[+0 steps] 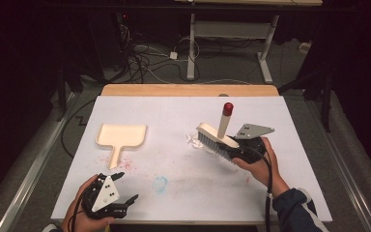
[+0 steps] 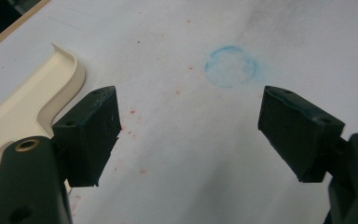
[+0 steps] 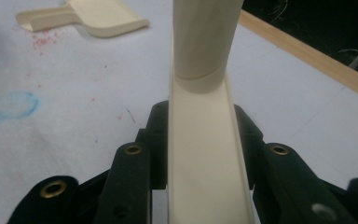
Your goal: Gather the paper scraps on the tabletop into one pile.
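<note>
A cream hand brush (image 1: 216,136) with grey bristles and a red-tipped handle stands tilted over the right half of the white sheet. My right gripper (image 1: 235,148) is shut on its cream back, with the black jaws on either side of the brush (image 3: 205,154) in the right gripper view. A cream dustpan (image 1: 121,137) lies flat at the left, its handle pointing toward the front edge. My left gripper (image 1: 128,186) rests near the front left corner, open, with nothing between its jaws (image 2: 189,107). The dustpan's rim (image 2: 37,93) lies just left of it.
A blue chalk-like ring (image 1: 160,183) marks the sheet near the front middle. Red specks (image 1: 125,163) are scattered beside the dustpan handle. A small clear scrap (image 1: 193,140) lies left of the bristles. The wooden table edge (image 1: 188,90) runs along the back.
</note>
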Available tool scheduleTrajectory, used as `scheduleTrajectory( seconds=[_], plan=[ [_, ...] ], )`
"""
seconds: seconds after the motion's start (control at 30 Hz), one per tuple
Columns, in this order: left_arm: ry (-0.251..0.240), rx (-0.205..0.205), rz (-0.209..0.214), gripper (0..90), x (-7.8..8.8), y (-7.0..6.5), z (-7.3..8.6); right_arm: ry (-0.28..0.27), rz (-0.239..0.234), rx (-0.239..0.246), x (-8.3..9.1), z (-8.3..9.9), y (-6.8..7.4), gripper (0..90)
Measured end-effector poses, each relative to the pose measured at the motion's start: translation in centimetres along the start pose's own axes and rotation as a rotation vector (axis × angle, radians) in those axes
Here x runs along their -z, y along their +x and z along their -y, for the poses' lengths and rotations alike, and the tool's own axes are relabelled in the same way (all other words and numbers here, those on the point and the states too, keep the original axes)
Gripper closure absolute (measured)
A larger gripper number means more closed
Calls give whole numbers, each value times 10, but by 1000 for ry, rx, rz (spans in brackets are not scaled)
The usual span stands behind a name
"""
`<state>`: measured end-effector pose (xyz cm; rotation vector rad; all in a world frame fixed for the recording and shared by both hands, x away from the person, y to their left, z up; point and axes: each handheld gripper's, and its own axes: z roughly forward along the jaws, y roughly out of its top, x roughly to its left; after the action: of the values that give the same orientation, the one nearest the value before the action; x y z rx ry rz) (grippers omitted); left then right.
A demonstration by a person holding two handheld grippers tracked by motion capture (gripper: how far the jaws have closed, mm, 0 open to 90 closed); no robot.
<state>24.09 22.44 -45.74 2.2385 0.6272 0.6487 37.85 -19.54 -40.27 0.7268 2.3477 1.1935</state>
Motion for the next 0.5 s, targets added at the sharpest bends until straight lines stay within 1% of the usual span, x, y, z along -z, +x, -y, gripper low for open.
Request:
scheduleTrajectory(
  seconds=[0.07, 0.1, 0.13, 0.2, 0.23, 0.3, 0.37, 0.4, 0.43, 0.47, 0.5],
  plan=[
    [-1, 0, 0, 201, 0, 0, 0, -19, 12, -10, 10, -3, 0, 677],
    [-3, 2, 0, 201, 0, 0, 0, -20, 31, -15, 15, -5, 0, 676],
    [-3, 2, 0, 201, 0, 1, 0, -20, 56, -16, 18, -6, -1, 676],
    [-1, -3, 1, 201, 0, 1, -1, -11, 135, -16, 19, -7, -4, 676],
    [0, -4, 2, 201, -1, 0, -1, -2, 169, -32, 18, -6, -7, 676],
    [0, -3, 5, 201, -1, 1, -1, 12, 221, -80, 13, 0, -14, 676],
    [2, -3, 6, 201, -2, 1, -1, 57, 307, -107, 3, 6, -21, 676],
    [3, -3, 8, 201, -2, 1, -1, 76, 344, -137, -2, 8, -24, 676],
    [3, -4, 8, 201, -3, 1, -1, 91, 361, -165, -7, 10, -27, 676],
    [5, -4, 7, 201, -3, 1, -1, 102, 375, -187, -12, 12, -29, 676],
    [7, -5, 6, 201, -4, 1, -1, 116, 398, -205, -17, 13, -30, 676]
  ],
)
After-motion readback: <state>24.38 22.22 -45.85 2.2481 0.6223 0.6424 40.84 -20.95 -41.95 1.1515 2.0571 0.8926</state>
